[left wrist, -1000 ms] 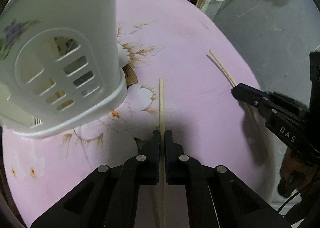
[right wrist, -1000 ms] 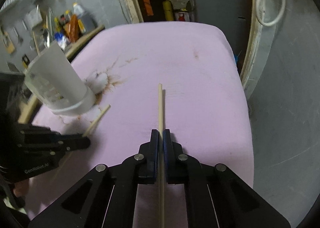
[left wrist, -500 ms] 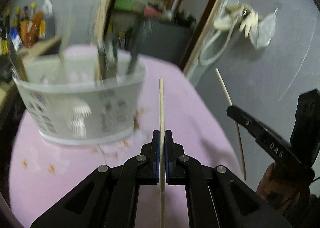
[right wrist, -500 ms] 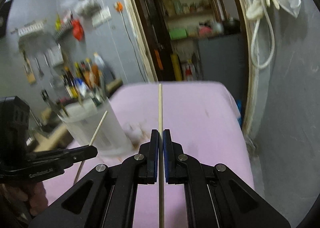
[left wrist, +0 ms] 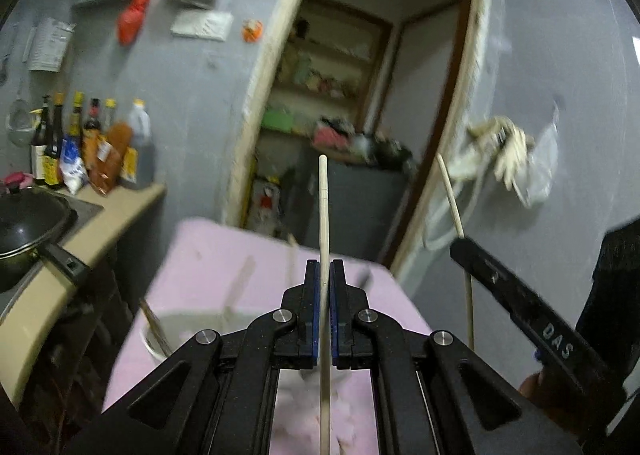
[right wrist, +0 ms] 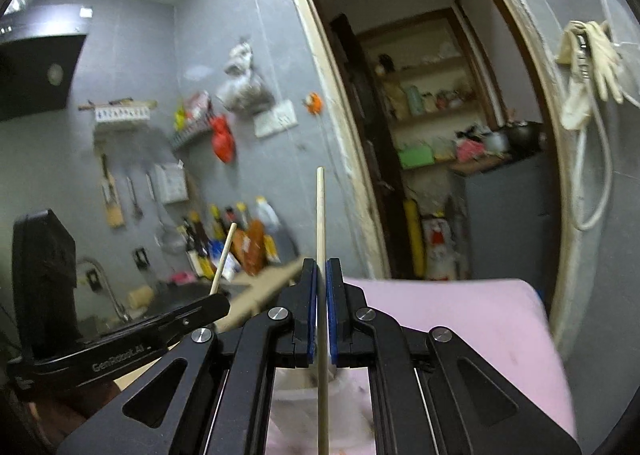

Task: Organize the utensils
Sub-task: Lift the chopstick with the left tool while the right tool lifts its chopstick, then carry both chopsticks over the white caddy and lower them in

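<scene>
Both grippers are up off the pink table (left wrist: 224, 255), each clamped on one chopstick. The left gripper (left wrist: 324, 267) holds its chopstick (left wrist: 323, 207) above the white utensil holder (left wrist: 188, 325), which sits near the table's left edge. To the holder's right, the right gripper (right wrist: 319, 265) pinches the second chopstick (right wrist: 320, 211) in open air.

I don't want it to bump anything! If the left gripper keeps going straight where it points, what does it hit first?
Probably nothing soon. The left gripper, shut on a chopstick, points over the pink table toward the doorway's dark cabinet; depth is unclear.
</scene>
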The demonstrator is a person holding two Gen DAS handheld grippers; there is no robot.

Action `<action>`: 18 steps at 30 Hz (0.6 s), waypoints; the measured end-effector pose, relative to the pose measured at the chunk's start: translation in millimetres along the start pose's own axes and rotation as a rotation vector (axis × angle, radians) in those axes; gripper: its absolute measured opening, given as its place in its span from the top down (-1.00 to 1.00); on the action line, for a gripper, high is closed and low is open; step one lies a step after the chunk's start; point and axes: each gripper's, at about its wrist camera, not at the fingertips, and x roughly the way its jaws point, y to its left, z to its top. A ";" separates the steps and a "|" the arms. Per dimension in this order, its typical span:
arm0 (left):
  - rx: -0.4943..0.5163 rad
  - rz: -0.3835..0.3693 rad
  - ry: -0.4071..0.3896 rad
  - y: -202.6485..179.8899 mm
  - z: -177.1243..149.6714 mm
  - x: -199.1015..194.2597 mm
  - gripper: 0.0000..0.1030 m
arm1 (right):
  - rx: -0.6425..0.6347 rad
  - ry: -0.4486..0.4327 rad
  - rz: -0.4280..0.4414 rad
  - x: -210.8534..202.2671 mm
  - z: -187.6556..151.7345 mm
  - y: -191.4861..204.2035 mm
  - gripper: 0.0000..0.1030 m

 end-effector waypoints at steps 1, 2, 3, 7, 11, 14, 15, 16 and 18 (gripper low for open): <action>-0.033 0.004 -0.028 9.2 6.4 1.1 0.96 | 0.017 -0.022 0.023 6.8 1.7 1.4 0.95; -0.062 0.008 -0.048 19.2 11.5 0.3 0.96 | 0.031 -0.039 0.039 8.3 2.7 0.6 0.95; -0.093 0.019 -0.071 28.8 16.2 0.8 0.96 | 0.053 -0.061 0.060 14.2 3.7 0.8 0.95; -0.181 0.067 -0.139 65.6 30.4 6.7 0.96 | 0.127 -0.123 0.112 37.5 4.9 -0.2 0.95; -0.206 0.111 -0.182 91.0 39.7 13.9 0.96 | 0.150 -0.171 0.123 54.3 2.7 -1.7 0.95; -0.209 0.145 -0.208 100.0 37.7 16.0 0.96 | 0.147 -0.191 0.117 65.8 -0.8 -3.1 0.95; -0.203 0.154 -0.222 101.3 36.4 16.1 0.96 | 0.144 -0.195 0.115 70.0 -2.4 -3.4 0.95; -0.194 0.165 -0.234 102.2 35.1 16.5 0.96 | 0.142 -0.198 0.114 72.7 -3.9 -4.2 0.95; -0.185 0.180 -0.250 103.5 33.9 17.1 0.96 | 0.146 -0.202 0.112 73.9 -7.2 -6.3 0.95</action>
